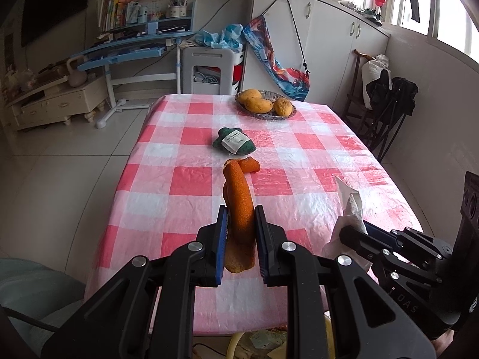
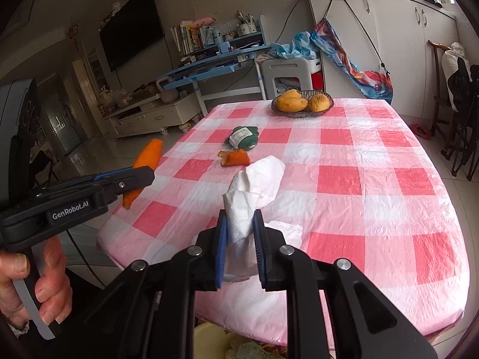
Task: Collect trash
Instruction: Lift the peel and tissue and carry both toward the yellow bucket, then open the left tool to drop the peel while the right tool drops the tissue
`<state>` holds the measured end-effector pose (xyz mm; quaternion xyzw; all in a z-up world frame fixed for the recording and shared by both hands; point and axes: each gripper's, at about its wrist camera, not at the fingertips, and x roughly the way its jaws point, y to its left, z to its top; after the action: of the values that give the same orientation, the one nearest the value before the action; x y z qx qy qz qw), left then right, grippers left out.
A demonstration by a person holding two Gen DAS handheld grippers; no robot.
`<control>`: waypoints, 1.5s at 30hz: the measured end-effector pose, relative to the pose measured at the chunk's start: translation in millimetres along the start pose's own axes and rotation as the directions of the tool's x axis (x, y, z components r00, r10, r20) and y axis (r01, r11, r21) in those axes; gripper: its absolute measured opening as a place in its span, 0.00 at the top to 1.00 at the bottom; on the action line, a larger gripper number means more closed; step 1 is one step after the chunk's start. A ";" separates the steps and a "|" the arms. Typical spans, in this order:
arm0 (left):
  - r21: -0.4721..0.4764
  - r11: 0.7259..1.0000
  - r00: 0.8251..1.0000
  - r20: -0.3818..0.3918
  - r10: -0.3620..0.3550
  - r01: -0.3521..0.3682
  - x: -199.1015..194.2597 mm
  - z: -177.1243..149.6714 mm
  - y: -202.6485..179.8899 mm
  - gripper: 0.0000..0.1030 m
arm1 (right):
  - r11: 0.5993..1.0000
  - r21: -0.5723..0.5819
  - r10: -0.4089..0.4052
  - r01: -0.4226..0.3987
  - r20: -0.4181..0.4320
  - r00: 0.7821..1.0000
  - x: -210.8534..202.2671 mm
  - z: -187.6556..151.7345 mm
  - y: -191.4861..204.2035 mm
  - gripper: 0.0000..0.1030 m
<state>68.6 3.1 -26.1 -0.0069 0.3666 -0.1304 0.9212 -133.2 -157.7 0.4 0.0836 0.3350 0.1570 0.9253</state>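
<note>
In the left wrist view, the left gripper [image 1: 239, 224] is clamped on a long strip of orange peel [image 1: 239, 206] that runs toward 12 o'clock above the pink checked table [image 1: 314, 161]. A second peel piece [image 1: 251, 164] lies on the cloth beyond its tip, a green pouch [image 1: 234, 141] farther at 12, and the fruit basket [image 1: 265, 105] at the far edge. At 3 o'clock the right gripper [image 1: 357, 229] pinches white tissue [image 1: 351, 206].

In the right wrist view, the right gripper [image 2: 240, 224] squeezes the crumpled tissue [image 2: 254, 188] over the near table edge. At 9 o'clock the left gripper [image 2: 140, 176], held by a hand [image 2: 39, 284], grips the peel strip [image 2: 143, 167]. The small peel piece [image 2: 235, 158] sits at 12 o'clock, the pouch [image 2: 242, 137] just beyond.
</note>
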 end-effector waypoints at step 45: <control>0.167 0.983 0.993 -0.104 -0.059 0.076 -72.5 -109.2 -43.9 0.83 | 0.984 0.174 0.069 -0.046 -0.131 0.989 -56.3 -86.0 14.9 0.45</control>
<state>-66.2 -12.5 -52.4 0.0658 0.3986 -0.1928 0.8942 -233.2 -159.1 -27.8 0.1611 0.4073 0.1598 0.8846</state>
